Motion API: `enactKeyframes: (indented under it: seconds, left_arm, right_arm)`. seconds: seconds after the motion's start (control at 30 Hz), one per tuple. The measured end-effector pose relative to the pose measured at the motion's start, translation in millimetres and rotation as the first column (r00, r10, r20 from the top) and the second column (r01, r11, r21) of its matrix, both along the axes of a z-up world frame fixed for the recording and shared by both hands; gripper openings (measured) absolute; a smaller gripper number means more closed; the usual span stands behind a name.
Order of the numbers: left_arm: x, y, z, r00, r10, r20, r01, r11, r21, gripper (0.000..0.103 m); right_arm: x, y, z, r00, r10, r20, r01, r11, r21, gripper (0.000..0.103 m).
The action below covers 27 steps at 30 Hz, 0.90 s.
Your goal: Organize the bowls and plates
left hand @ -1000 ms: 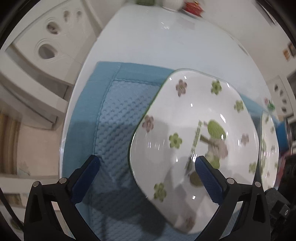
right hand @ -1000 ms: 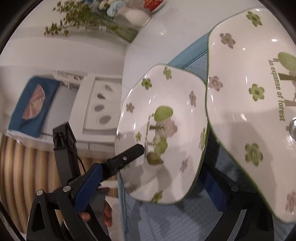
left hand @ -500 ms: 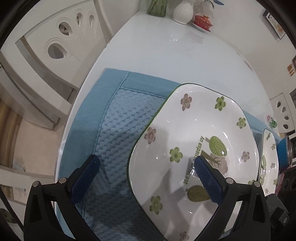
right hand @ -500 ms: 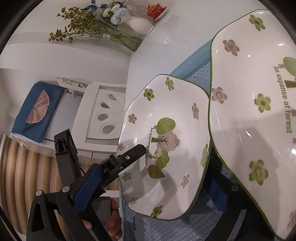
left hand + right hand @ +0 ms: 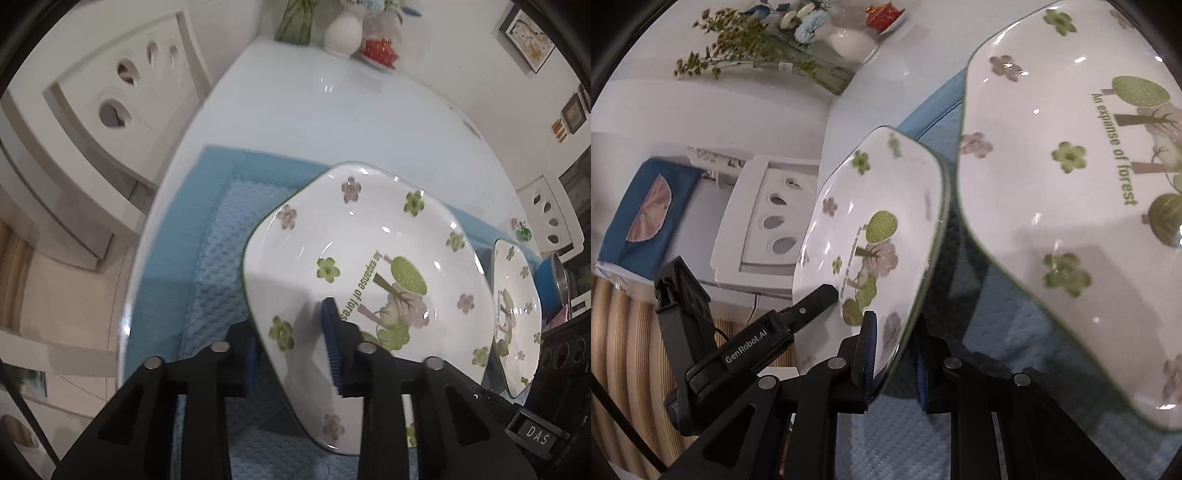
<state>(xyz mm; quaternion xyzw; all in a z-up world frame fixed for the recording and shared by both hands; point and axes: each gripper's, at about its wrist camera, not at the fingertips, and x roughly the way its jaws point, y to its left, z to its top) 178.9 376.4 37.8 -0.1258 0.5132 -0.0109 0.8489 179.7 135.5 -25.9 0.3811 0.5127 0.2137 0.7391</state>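
A white squarish plate [image 5: 369,266] with green and pink flowers is held tilted above the blue mat [image 5: 221,229]. My left gripper [image 5: 291,343] is shut on its near left rim. The same plate shows in the right wrist view [image 5: 871,236], where my right gripper [image 5: 894,354] is shut on its opposite rim. A second, larger plate [image 5: 1071,184] of the same pattern lies on the mat to the right; its edge also shows in the left wrist view [image 5: 517,317].
The white table [image 5: 332,110] carries a vase of flowers [image 5: 757,48], a white jug [image 5: 343,33] and a red dish [image 5: 380,50] at its far end. A white chair [image 5: 92,110] stands at the left side. A blue bowl [image 5: 546,280] sits at the right.
Both grippers have closed from wide open onto the rims of the smaller plate. The plate now tilts up off the mat between them.
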Motion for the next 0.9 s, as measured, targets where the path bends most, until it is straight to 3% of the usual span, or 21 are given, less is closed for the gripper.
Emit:
enactKeyframes:
  seconds: [0.17, 0.27, 0.43, 0.9]
  left_arm:
    - [-12, -11, 16, 0.998, -0.027, 0.063, 0.022, 0.997, 0.075, 0.019]
    - [-9, -9, 12, 0.999, -0.030, 0.034, 0.029, 0.999, 0.032, 0.018]
    - [-15, -6, 13, 0.999, -0.021, 0.031, 0.022, 1.000, -0.015, 0.019]
    - [-53, -7, 58, 0.996, -0.030, 0.085, 0.034, 0.999, -0.043, 0.019]
  right_arm:
    - [-6, 2, 6, 1.000, 0.000, 0.008, 0.000, 1.000, 0.005, 0.019]
    - [-10, -3, 7, 1.000, -0.024, 0.001, 0.024, 1.000, 0.010, 0.019]
    - [-16, 8, 29, 0.997, 0.048, 0.058, -0.039, 0.988, -0.148, 0.020]
    - [-53, 8, 81, 0.985, 0.074, 0.155, -0.042, 0.980, -0.196, 0.022]
